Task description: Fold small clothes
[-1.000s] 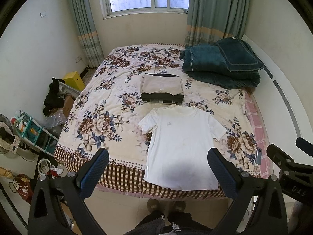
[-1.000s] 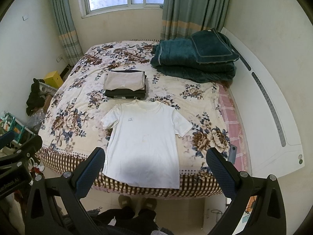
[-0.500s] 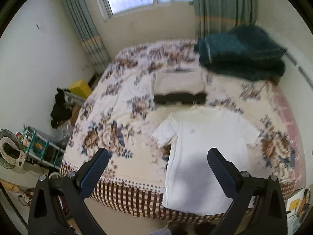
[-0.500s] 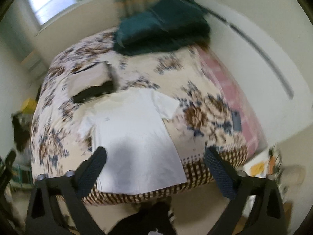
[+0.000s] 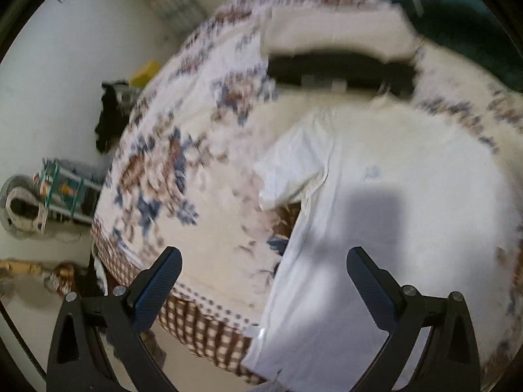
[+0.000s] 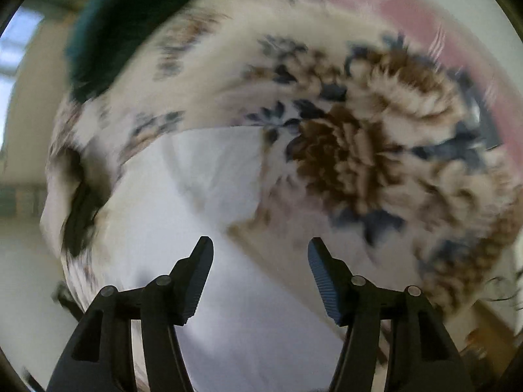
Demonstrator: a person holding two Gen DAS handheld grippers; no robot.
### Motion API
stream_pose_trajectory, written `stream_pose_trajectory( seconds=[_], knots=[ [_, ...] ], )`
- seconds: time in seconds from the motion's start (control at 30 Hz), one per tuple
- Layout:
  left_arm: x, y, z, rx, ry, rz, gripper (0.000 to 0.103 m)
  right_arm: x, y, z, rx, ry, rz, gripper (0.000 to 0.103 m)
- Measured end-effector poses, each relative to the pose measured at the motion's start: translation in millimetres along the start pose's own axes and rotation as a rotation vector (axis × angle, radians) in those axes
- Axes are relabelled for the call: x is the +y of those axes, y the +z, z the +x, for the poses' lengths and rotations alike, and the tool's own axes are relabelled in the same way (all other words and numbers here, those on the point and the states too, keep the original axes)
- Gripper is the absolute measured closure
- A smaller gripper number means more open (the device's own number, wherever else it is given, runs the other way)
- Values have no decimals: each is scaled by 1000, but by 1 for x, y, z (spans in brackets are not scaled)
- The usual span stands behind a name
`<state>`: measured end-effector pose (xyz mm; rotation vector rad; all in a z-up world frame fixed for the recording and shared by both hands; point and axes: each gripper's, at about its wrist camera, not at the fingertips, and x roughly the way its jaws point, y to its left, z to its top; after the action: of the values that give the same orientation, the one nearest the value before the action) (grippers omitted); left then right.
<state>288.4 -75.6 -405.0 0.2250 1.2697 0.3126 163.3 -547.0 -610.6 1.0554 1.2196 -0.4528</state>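
A white T-shirt (image 5: 376, 202) lies flat on the floral bedspread (image 5: 183, 176), its hem toward me. My left gripper (image 5: 264, 281) is open and empty, low over the shirt's left side near the hem. The left sleeve (image 5: 291, 166) lies ahead of it. In the right wrist view the shirt (image 6: 183, 248) fills the lower left. My right gripper (image 6: 260, 254) is open and empty, close above the shirt's right edge, below the right sleeve (image 6: 222, 173). Both views are blurred by motion.
A folded stack of clothes, beige on black (image 5: 336, 52), sits beyond the shirt's collar. Dark teal blankets (image 5: 464, 19) lie at the far right of the bed. Clutter and a rack (image 5: 59, 192) stand on the floor to the left. The bedspread's big flower (image 6: 369, 137) lies right of the shirt.
Both grippers have moved down and forward toward the bed, the left toward the shirt's left side, the right toward its right side. The right jaws have narrowed but stay open.
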Motion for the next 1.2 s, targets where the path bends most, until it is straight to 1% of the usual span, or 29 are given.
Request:
stream_pose_trajectory(
  seconds=[0.03, 0.07, 0.13, 0.17, 0.23, 0.27, 0.3, 0.33, 0.37, 0.43, 0.53, 0.6, 0.63, 0.67, 0.7, 0.73, 0.77, 0.8, 0.83, 0.87, 0.93, 0.97, 1.0, 1.03, 1.07, 1.1, 1.13, 1.17, 1.2],
  knots=[
    [-9, 1, 20, 20, 4, -8, 0, -1, 10, 17, 3, 1, 12, 40],
    [-19, 2, 39, 38, 15, -13, 0, -3, 29, 44, 2, 7, 22, 40],
    [-39, 5, 68, 67, 29, -14, 0, -3, 56, 85, 16, 27, 22, 40],
    [-46, 5, 76, 71, 29, -13, 0, -1, 68, 104, 26, 37, 16, 40],
    [-65, 7, 94, 81, 41, 0, 0, 6, 83, 129, 45, 44, -5, 39],
    [-72, 9, 100, 84, 40, 6, 0, 12, 88, 132, 16, 66, -30, 45],
    [-80, 9, 106, 87, 39, 13, 0, 15, 90, 130, -7, 72, -52, 61],
    [-88, 10, 110, 92, 36, 18, 0, 19, 93, 126, -23, 78, -78, 98],
    [-95, 10, 112, 94, 27, 23, 0, 21, 97, 120, -36, 99, -83, 98],
    [-107, 10, 115, 93, 10, 31, 0, 25, 98, 100, -83, 112, -79, 98],
    [-122, 11, 114, 80, -10, 45, 0, 31, 111, 75, -140, 99, -110, 98],
    [-128, 10, 113, 78, -14, 55, 0, 35, 122, 76, -92, 89, -138, 98],
    [-129, 9, 112, 79, -18, 56, 0, 34, 126, 79, -61, 65, -136, 92],
    [-129, 8, 112, 80, -21, 56, 0, 31, 128, 84, -20, 34, -108, 80],
    [-128, 7, 112, 81, -26, 51, 0, 23, 126, 83, 2, 33, -79, 71],
    [-126, 5, 111, 79, -31, 43, 0, 16, 122, 83, 21, 46, -33, 53],
    [-123, 3, 111, 80, -34, 33, 0, 3, 113, 80, 30, 71, 33, 45],
    [-116, 0, 112, 84, -36, 17, 0, -11, 102, 78, 43, 106, 103, 45],
    [-112, -2, 112, 89, -36, 5, 0, -24, 86, 80, 80, 149, 182, 45],
    [-104, -5, 114, 99, -40, -17, 0, -32, 74, 84, 106, 170, 236, 45],
    [-93, -13, 118, 116, -45, -49, 0, -46, 48, 95, 152, 266, 350, 45],
    [-87, -16, 121, 122, -43, -63, 0, -48, 37, 104, 171, 330, 401, 45],
    [-80, -20, 125, 130, -38, -74, 0, -47, 29, 113, 165, 401, 448, 45],
    [-74, -24, 128, 138, -35, -83, 0, -45, 23, 121, 133, 486, 499, 45],
    [-67, -27, 131, 144, -32, -94, 0, -41, 20, 125, 81, 562, 540, 45],
    [-58, -30, 134, 147, -25, -112, 0, -37, 19, 126, 35, 595, 565, 45],
    [-49, -33, 137, 147, -17, -128, 0, -32, 19, 125, -5, 594, 578, 61],
    [-39, -35, 140, 149, -7, -145, 0, -22, 21, 121, -41, 578, 575, 90],
    [-28, -37, 144, 153, 3, -162, 0, -7, 24, 116, -70, 552, 552, 93]
  ],
)
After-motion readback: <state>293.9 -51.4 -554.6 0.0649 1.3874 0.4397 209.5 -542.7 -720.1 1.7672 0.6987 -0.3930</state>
